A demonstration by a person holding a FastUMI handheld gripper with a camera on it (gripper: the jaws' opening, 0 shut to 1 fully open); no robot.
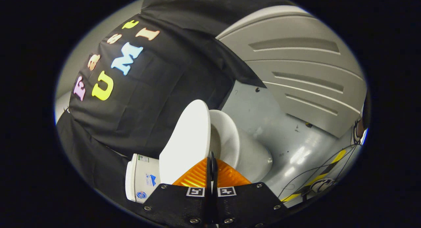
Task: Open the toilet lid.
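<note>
- just ahead of the fingers: toilet lid lifted well off the bowl, edge pinched to swing it up toward the tank.
- rolled hard sideways, judging by the tilted floor, to follow the lid's arc.
- gripper pressed nearly closed, orange fingers seemingly clamping the lid's rim.

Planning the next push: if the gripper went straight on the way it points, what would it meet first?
Probably the toilet lid: its raised edge stands just ahead of the gripper, whose jaws look closed together. The bowl lies beside it; depth is unclear.
</note>
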